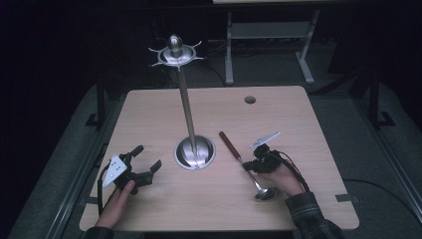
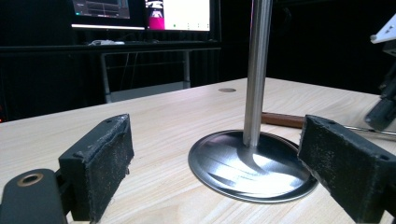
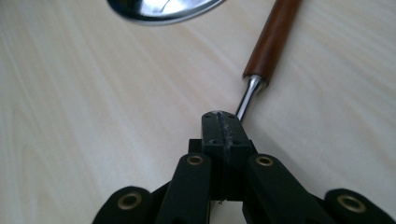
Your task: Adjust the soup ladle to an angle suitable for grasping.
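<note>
A steel stand with a tall pole (image 1: 187, 109), a round base (image 1: 195, 152) and a ring of hooks (image 1: 175, 54) at its top rises from the middle of the wooden table (image 1: 149, 109). Right of the base lies a ladle (image 1: 229, 142) with a brown wooden handle, its bowl (image 1: 266, 193) by the person's right hand. My right gripper (image 1: 249, 167) is shut on the ladle's thin metal shaft (image 3: 247, 95), just below the handle (image 3: 275, 32). My left gripper (image 1: 148, 157) rests open left of the base (image 2: 252, 168), nothing between its pads (image 2: 100, 163).
A round cable hole (image 1: 250, 99) sits near the table's far edge. Behind the table stands a white-legged desk (image 1: 268, 45). Monitors (image 2: 140, 9) glow in the dark background. Bare tabletop lies to the left and front of the stand.
</note>
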Tool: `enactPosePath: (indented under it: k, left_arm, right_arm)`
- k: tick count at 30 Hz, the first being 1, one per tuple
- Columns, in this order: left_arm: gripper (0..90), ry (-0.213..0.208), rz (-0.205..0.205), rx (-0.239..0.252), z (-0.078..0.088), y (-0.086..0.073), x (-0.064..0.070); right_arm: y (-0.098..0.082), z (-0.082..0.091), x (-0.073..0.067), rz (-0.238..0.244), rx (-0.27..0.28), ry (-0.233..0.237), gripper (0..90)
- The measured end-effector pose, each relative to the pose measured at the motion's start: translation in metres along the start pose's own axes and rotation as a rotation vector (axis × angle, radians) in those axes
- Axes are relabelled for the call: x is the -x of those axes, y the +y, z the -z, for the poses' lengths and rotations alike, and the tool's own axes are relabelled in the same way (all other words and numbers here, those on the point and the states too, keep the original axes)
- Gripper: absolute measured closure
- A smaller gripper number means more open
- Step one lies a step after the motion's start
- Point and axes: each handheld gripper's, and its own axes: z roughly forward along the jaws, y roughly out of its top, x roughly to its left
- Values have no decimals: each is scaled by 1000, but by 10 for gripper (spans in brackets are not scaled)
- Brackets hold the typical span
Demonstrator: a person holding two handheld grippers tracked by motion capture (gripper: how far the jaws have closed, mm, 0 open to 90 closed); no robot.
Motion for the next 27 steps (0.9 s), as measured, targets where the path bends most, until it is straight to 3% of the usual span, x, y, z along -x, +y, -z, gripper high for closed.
enactPosePath:
  k: [7,14,27]
  left_arm:
    - [96,0,2,5,0,0,0]
    - [96,0,2,5,0,0,0]
    - [97,0,3,6,0,0,0]
  right_arm:
    - [-7,4,-11,20,-88,15,898]
    - [-16,10,-11,-1,-105,47,899]
    - [-22,21,-1,-15,-144,17,899]
